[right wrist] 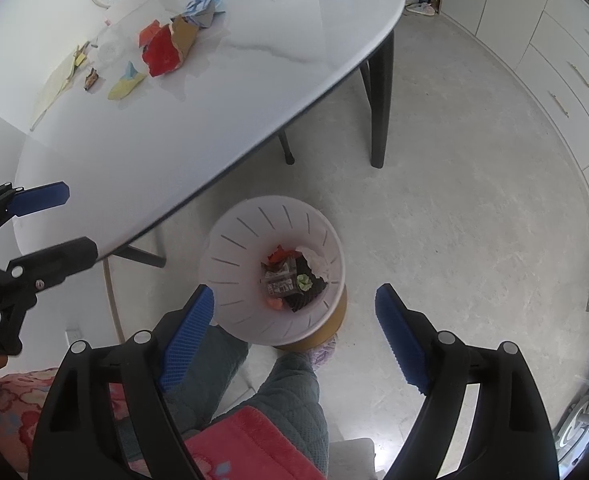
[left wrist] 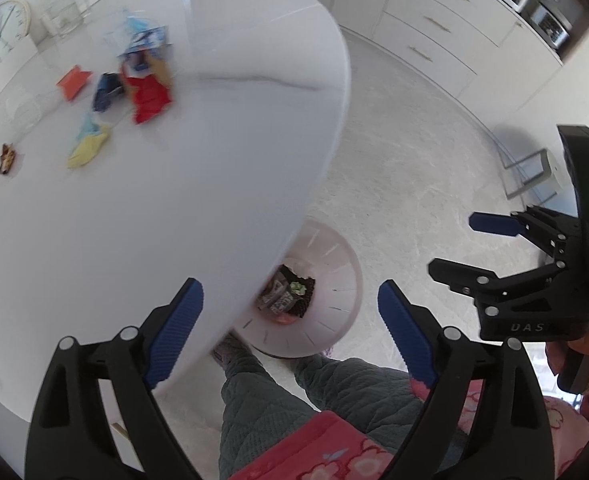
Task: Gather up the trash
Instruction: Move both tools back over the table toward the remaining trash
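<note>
A white oval table (right wrist: 222, 92) carries about six crumpled wrappers (right wrist: 162, 50) clustered at its far end. One white slotted bin (right wrist: 230, 248) stands on the floor beside it, partly filled. The left hand-held gripper (left wrist: 290, 334) and right hand-held gripper (right wrist: 294, 334) hang spread and empty. The wrappers look light, soft and crinkly, best pinched at a raised edge.
</note>
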{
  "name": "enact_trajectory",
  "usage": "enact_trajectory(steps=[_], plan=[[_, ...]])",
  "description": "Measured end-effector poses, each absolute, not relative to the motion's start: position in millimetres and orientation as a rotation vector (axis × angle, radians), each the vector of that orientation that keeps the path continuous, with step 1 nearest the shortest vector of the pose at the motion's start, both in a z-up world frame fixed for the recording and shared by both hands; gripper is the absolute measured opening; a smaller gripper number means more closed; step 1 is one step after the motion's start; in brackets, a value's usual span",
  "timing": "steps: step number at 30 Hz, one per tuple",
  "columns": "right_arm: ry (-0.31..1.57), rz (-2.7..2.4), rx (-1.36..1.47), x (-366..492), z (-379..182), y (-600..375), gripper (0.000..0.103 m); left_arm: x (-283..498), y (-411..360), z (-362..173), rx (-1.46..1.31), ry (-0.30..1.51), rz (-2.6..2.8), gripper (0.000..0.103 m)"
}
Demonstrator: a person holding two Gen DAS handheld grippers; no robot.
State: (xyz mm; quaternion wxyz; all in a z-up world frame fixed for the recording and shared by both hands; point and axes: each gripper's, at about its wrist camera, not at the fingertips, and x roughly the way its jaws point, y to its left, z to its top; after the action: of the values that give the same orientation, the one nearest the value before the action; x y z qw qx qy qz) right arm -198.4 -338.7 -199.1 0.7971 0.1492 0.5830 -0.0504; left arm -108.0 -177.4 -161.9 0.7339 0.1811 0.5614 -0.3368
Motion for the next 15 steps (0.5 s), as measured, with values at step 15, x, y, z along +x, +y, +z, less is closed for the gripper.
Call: enact_trajectory(steps=[15], plan=[[1.201, -0.122, 0.281, -126.7, -174.8, -290.6, 0.096, -11.3, -87.2, -151.7, 0.281, 1.245, -0.569, 0.09]])
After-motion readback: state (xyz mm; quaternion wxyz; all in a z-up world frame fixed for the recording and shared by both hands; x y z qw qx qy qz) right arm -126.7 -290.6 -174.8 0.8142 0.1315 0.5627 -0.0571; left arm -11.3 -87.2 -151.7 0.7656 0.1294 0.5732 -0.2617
